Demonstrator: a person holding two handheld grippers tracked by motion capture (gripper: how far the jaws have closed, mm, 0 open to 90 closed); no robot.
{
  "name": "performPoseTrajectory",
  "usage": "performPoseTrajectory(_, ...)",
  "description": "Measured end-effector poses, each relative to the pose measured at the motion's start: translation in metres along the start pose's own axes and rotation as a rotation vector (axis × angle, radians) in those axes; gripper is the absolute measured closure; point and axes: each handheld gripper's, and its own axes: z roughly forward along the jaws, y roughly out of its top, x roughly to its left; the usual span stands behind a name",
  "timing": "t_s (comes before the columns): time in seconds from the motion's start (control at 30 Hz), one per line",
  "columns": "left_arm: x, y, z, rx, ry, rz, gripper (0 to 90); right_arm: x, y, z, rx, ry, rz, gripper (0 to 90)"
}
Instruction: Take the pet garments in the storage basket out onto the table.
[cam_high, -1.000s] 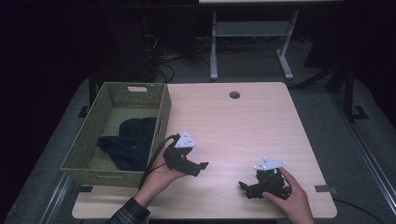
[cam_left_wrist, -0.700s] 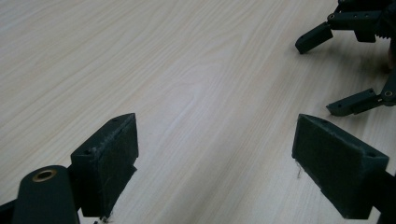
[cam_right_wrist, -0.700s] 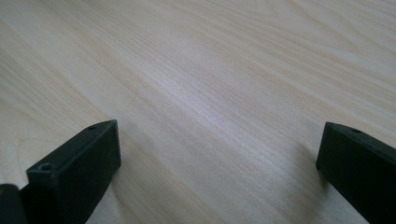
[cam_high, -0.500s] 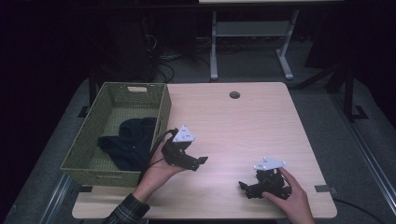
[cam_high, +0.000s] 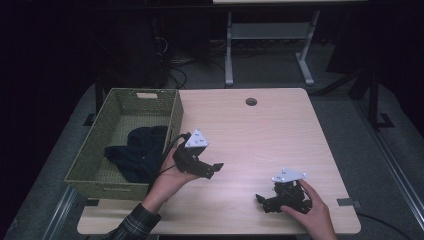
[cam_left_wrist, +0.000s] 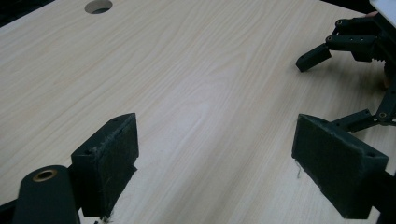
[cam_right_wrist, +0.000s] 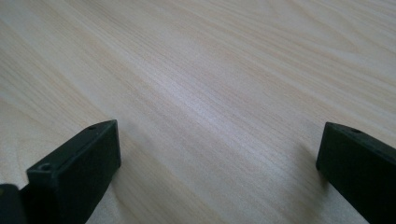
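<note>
here, left gripper (cam_high: 212, 167): jaws wide, empty, over the table (cam_high: 260, 135) beside the basket (cam_high: 95, 170)
right gripper (cam_high: 262, 200): jaws wide, empty, low at near edge
dark cloth (cam_high: 137, 152): in the basket

I saw the worktop (cam_high: 260, 130) as pale wood-grain laminate, smooth with a soft sheen. The left tool (cam_high: 212, 169) and right tool (cam_high: 262, 200) looked like matt black plastic, the left one's pads (cam_left_wrist: 109, 158) slightly rough. The basket (cam_high: 95, 150) was coarse green weave, holding a dark, soft cloth (cam_high: 137, 152).
</note>
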Motion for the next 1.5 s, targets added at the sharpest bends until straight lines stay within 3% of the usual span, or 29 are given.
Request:
performPoseTrajectory(0.43,0.009,0.011,-0.014,-0.046,0.013,-0.004,14.1,0.0,0.0,0.0,0.0,0.0,0.0,0.0)
performPoseTrajectory(0.7,0.017,0.016,-0.02,-0.049,0.013,-0.022,13.9,0.0,0.0,0.0,0.0,0.0,0.0,0.0)
performPoseTrajectory(0.9,0.024,0.019,-0.027,-0.072,0.023,-0.058,12.8,0.0,0.0,0.0,0.0,0.0,0.001,0.0)
performPoseTrajectory(1.5,0.049,0.028,-0.046,-0.061,0.035,-0.063,12.7,0.0,0.0,0.0,0.0,0.0,0.0,0.0)
